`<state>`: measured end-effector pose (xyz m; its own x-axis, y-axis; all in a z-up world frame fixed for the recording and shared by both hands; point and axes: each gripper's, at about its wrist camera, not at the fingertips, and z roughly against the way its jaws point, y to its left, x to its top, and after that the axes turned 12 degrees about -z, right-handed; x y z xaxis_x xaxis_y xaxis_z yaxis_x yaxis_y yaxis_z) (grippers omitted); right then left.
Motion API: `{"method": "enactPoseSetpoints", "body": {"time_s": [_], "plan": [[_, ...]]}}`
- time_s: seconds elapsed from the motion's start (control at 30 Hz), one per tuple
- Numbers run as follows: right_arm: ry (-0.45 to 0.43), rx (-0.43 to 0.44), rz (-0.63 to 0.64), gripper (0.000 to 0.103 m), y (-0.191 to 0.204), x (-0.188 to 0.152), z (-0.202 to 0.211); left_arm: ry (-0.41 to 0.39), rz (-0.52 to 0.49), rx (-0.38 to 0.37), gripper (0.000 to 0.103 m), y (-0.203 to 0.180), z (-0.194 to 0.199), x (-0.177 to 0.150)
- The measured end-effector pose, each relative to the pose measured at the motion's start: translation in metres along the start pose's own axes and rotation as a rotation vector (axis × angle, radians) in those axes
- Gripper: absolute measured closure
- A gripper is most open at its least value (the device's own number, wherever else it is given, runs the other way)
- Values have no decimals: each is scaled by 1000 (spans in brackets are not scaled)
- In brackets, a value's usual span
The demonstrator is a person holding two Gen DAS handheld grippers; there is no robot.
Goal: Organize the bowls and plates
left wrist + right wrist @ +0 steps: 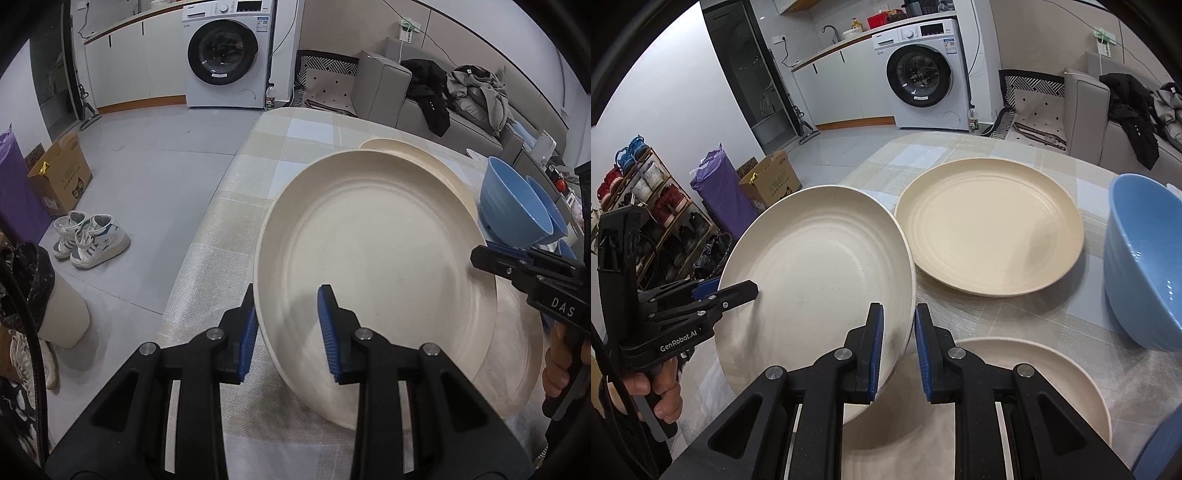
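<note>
A cream plate (376, 258) (816, 273) is held tilted above the table between both grippers. My left gripper (288, 332) straddles its near-left rim with the jaws apart, and it also shows in the right wrist view (727, 293). My right gripper (898, 350) pinches the plate's opposite rim between its blue pads, and it also shows in the left wrist view (491, 258). A second cream plate (990, 225) (399, 147) lies flat behind. A third cream plate (1034, 384) (517, 350) lies under the right gripper. Blue bowls (517, 210) (1145, 258) stand at the right.
The table (221, 236) has a checked cloth and its left edge drops to the floor. Sneakers (90, 238), a cardboard box (61, 173) and a bin (55, 302) stand on the floor at left. A washing machine (225, 55) and a sofa with clothes (461, 96) are behind.
</note>
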<state>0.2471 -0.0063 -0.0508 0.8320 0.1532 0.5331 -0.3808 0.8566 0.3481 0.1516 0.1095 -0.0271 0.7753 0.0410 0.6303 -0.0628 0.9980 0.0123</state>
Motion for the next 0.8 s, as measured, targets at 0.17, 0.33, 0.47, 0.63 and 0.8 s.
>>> {"method": "enactPoseSetpoints", "body": {"time_s": [0.17,0.33,0.47,0.63,0.8], "plan": [[-27,-24,-33,85,-10,-7,25,-14,-45,-28,75,-23,10,4],[-55,-51,-75,85,-25,-19,51,-21,-96,-65,75,-50,19,7],[-75,-71,-102,85,-36,-29,72,-25,-135,-91,75,-71,27,7],[-94,-106,-136,84,-51,-44,93,-21,-183,-123,75,-95,28,9],[-109,-142,-170,84,-61,-57,111,-20,-221,-153,75,-115,34,6]]}}
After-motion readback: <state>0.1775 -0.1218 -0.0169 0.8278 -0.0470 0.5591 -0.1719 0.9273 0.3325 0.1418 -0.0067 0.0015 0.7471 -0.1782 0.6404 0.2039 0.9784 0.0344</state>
